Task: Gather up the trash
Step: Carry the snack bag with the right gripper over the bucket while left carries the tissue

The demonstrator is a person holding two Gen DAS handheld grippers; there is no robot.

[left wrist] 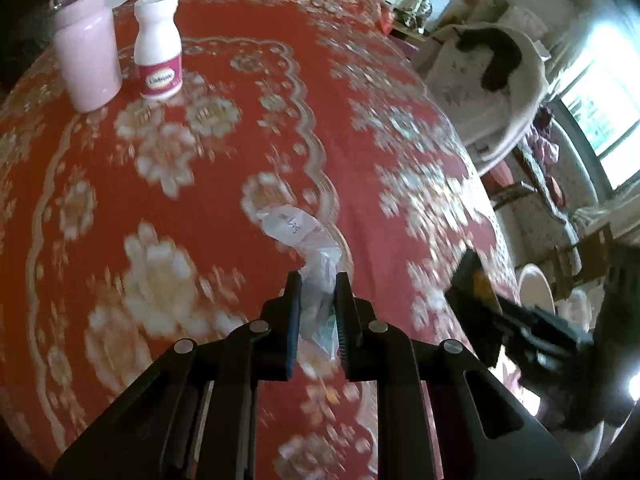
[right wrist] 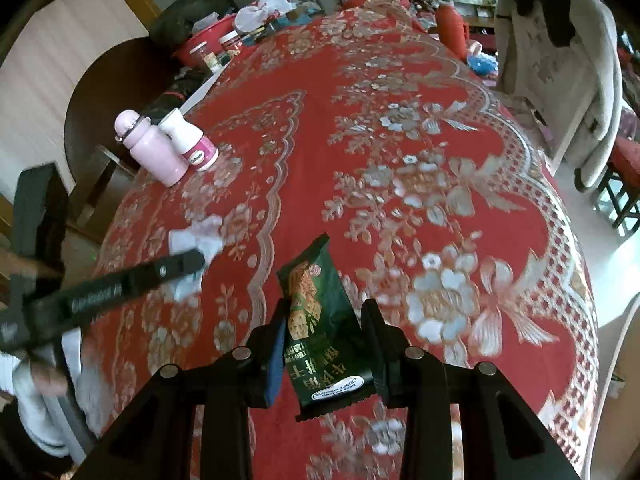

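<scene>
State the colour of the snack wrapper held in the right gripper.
Dark green, with a biscuit picture and white lettering; the snack wrapper shows best in the right wrist view.

Left gripper (left wrist: 318, 280): angled steeply down, jaws clamped on something thin. Right gripper (right wrist: 326, 310): same downward pitch, jaws gripping; enters left view at 4 o'clock.

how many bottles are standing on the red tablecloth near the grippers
2, side by side near the table's far left edge: a pink bottle on the left and a white bottle with a magenta label just to its right. The clutter at the far end may hide more.
</scene>
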